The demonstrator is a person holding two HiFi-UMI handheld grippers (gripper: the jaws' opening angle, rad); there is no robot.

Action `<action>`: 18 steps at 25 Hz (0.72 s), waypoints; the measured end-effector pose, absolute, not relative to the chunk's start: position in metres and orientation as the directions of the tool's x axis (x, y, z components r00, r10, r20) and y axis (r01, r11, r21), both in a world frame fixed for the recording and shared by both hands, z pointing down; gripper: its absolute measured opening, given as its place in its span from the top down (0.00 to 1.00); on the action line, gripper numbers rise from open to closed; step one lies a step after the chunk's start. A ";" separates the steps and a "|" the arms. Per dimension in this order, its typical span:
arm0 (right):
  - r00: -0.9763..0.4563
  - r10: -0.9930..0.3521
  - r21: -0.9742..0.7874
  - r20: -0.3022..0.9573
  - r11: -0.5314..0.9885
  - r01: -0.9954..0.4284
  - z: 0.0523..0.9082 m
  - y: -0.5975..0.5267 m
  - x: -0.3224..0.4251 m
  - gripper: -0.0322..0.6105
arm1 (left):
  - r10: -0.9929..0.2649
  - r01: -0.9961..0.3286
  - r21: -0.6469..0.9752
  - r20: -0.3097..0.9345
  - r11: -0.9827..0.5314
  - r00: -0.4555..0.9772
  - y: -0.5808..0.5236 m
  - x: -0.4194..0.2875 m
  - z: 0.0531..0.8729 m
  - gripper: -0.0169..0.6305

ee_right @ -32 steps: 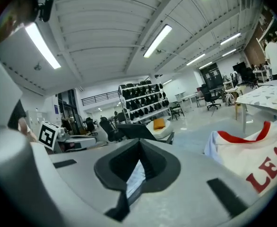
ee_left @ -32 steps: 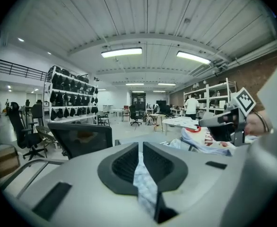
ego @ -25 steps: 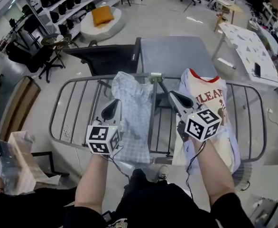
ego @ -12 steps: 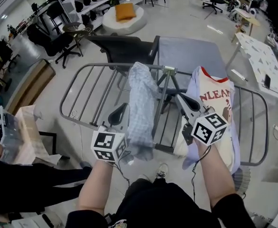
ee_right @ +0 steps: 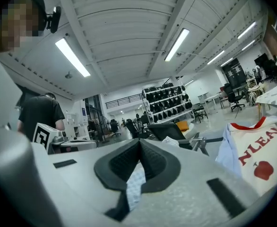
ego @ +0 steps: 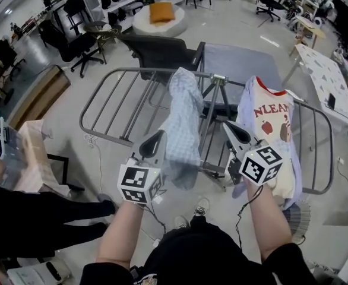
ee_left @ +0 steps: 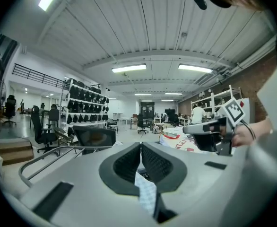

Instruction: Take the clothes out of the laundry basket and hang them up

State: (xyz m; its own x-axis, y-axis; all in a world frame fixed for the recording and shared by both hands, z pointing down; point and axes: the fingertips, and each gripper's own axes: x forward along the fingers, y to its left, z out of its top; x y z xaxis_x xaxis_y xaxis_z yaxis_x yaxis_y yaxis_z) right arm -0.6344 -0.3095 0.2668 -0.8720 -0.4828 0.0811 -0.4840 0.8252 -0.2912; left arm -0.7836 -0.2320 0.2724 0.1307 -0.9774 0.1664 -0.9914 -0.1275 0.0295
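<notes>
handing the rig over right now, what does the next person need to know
Left gripper: shut on the near edge of the checked shirt.
Right gripper: shut on the same shirt.
Things: the checked shirt is draped over the drying rack, in front of the person. A cream jersey hangs on the rack to its right. The basket is not in view.
Done: jersey hung.
Left: probably spread the checked shirt, let go, then check the basket for more.

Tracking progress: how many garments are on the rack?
2: a checked shirt over the middle and a jersey at right; pale cloth under it may be another.
</notes>
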 end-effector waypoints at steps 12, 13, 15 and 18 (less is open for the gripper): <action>-0.775 -0.617 -0.258 0.137 0.733 -0.629 0.279 -0.238 -0.543 0.94 | -0.943 -0.956 0.117 0.173 -0.268 0.286 -0.191 -0.708 0.300 0.95; -0.766 -0.628 -0.254 0.138 0.725 -0.640 0.281 -0.234 -0.530 0.94 | -0.939 -0.952 0.118 0.171 -0.282 0.299 -0.190 -0.696 0.302 0.95; -0.748 -0.649 -0.251 0.139 0.708 -0.660 0.285 -0.227 -0.506 0.94 | -0.931 -0.944 0.124 0.171 -0.305 0.323 -0.188 -0.673 0.306 0.95; -0.729 -0.670 -0.260 0.137 0.686 -0.679 0.288 -0.219 -0.473 0.94 | -0.920 -0.936 0.122 0.181 -0.330 0.348 -0.184 -0.642 0.311 0.95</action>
State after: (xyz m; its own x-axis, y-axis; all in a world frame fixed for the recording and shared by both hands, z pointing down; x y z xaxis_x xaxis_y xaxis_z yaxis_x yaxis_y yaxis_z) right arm -0.4734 -0.2191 0.2884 -0.7294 -0.6703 0.1366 -0.6793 0.6862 -0.2600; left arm -0.6421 -0.1837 0.3109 0.3482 -0.9199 0.1806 -0.9360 -0.3303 0.1220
